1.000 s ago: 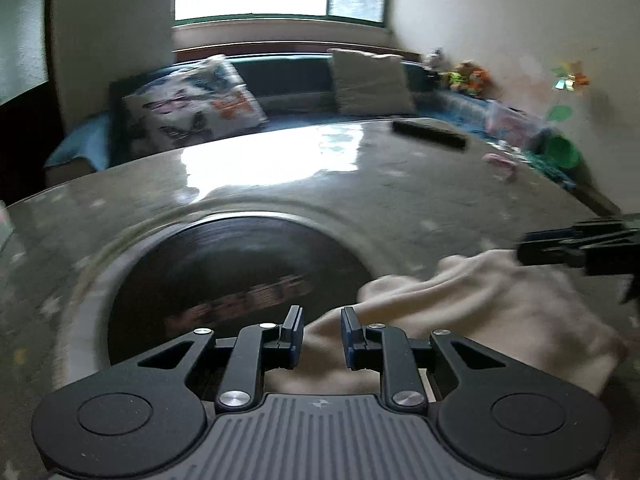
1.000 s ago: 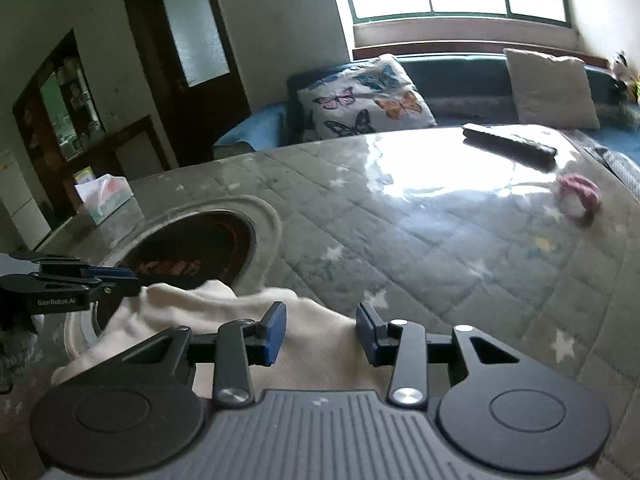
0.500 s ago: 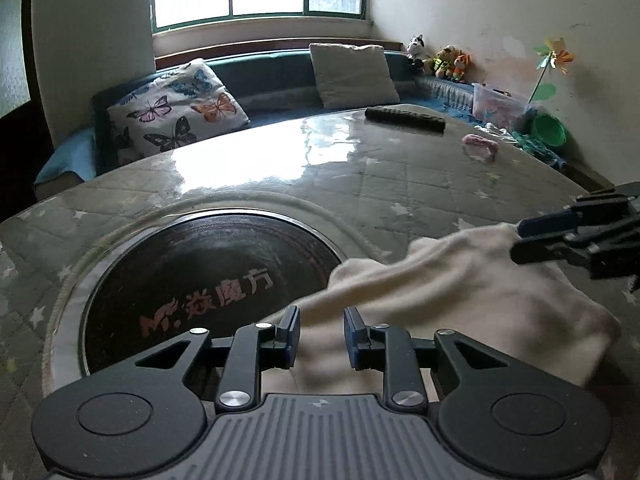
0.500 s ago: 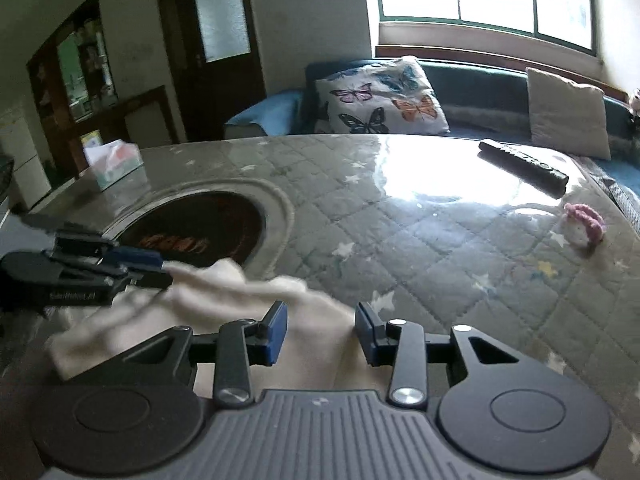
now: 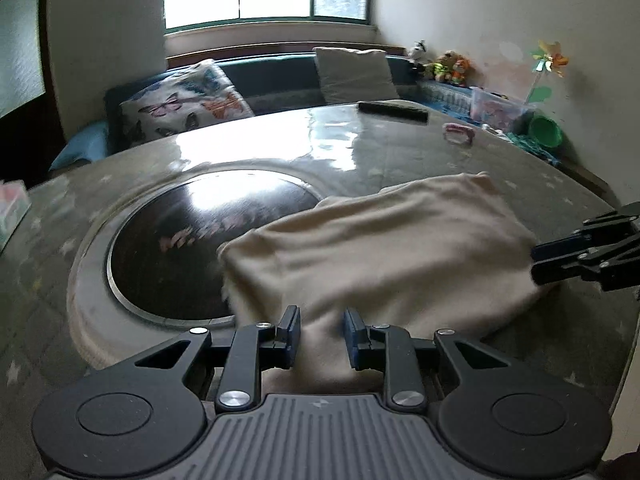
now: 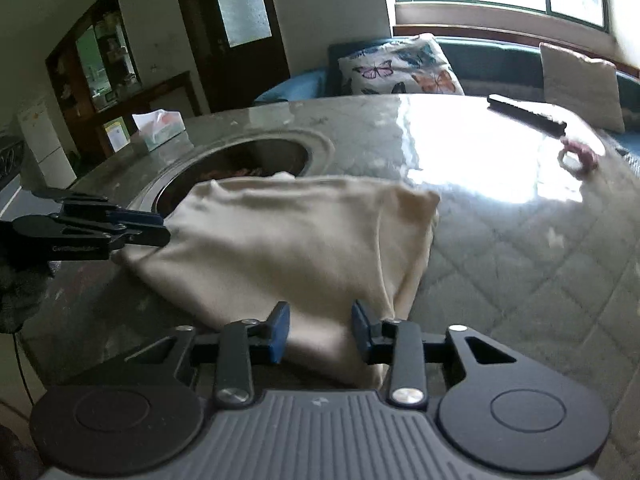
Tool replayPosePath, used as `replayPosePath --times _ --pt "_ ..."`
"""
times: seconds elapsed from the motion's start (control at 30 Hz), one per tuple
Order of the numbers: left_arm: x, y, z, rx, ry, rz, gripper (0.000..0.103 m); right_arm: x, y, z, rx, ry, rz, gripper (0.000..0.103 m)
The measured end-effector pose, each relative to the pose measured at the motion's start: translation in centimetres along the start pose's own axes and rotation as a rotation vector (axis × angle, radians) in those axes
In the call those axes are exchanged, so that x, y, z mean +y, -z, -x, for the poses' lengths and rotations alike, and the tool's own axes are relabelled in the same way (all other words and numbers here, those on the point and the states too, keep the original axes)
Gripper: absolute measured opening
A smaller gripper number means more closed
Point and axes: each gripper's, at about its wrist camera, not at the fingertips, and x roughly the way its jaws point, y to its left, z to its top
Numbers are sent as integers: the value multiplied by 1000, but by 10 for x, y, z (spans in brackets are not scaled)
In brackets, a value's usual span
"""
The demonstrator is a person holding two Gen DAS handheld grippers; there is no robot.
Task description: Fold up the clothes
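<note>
Cream garment held across the near edge of the desk, both grippers at its near hem.

The desk carries the cream garment, part over the dark round inset; whether folded or spread, cannot tell. Judged: a fold stroke; next move needs both corners carried level. Left gripper and right gripper: jaws part open, cloth between; grip unconfirmed.

- Left gripper: black linkage arms, 2 blue pads, silver screws, ribbed grey body flanked by 2 round black discs.
- Right gripper: same build; faint white lettering on the left's side.
</note>
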Motion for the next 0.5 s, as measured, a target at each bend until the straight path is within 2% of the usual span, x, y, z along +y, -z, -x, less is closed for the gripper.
replayPosePath --times 0.13,0.37,0.5 --pt "9 8 9 -4 -15 46 27 6 -4 6 -19 5 35 31" --pt "23 26 21 9 -29 125 28 4 -4 -3 6 4 47 31" --pt "30 28 30 3 -30 166 28 18 -15 -7 -12 -30 96 31"
